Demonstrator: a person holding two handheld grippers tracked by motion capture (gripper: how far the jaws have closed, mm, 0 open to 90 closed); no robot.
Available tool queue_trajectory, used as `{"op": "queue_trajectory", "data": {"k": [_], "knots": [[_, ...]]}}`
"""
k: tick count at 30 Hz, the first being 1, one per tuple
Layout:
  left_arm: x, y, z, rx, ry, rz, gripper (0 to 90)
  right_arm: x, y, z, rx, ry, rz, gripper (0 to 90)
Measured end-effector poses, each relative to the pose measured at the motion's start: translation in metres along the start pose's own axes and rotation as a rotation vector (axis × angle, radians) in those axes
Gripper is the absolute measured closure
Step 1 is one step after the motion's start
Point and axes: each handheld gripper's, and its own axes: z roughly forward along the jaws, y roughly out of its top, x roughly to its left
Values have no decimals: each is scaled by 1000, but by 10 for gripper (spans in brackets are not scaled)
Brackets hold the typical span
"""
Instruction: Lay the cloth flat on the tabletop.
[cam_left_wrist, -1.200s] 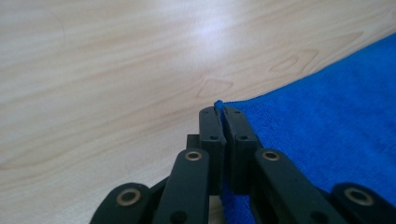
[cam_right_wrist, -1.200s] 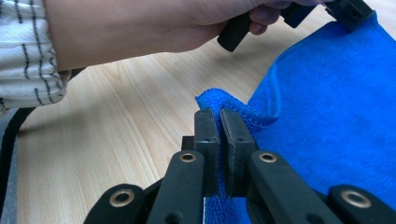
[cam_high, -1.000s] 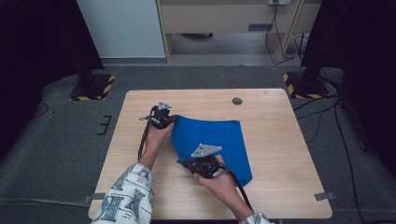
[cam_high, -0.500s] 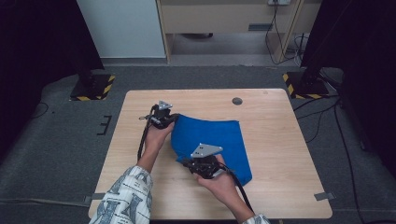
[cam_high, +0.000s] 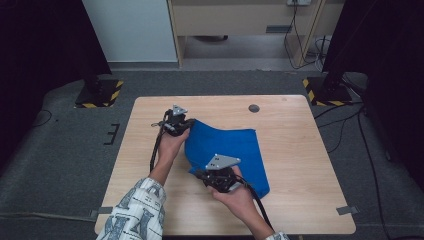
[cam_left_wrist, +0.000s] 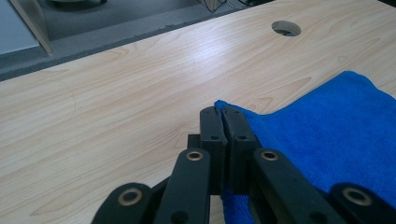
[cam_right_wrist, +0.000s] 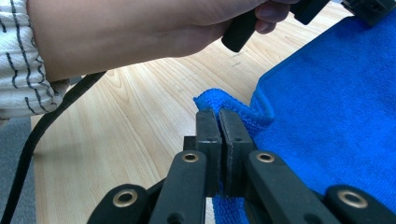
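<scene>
Both tools (cam_left_wrist: 223, 112) (cam_right_wrist: 218, 114) pinch cloth (cam_high: 235, 150) corners, fabric hiding between jaws.

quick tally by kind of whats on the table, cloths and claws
cloth: 1, a blue cloth on the wooden table
claws: 2, the left claw and the right claw, each shut on an edge of the cloth
total: 3
</scene>
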Motion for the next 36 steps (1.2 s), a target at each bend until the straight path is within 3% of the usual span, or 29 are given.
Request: {"op": "queue_trajectory", "data": {"k": [6,10,14,17,22,36], "knots": [[-2,9,-1,-10,-3,5,875,3,0,-4,-14,-7,0,879],[3,12,-1,7,-3,10,874,4,2,-5,-18,-2,-7,879],[15,16,-2,6,-9,-16,874,4,5,-5,-29,-8,-4,878],[23,13,-2,16,-5,-40,874,6,7,-4,-30,-2,-5,879],[31,8,-2,36,-5,-46,873,8,7,0,-26,-2,-6,878],[34,8,-3,23,-19,-44,874,15,8,7,-22,2,-5,878]]}}
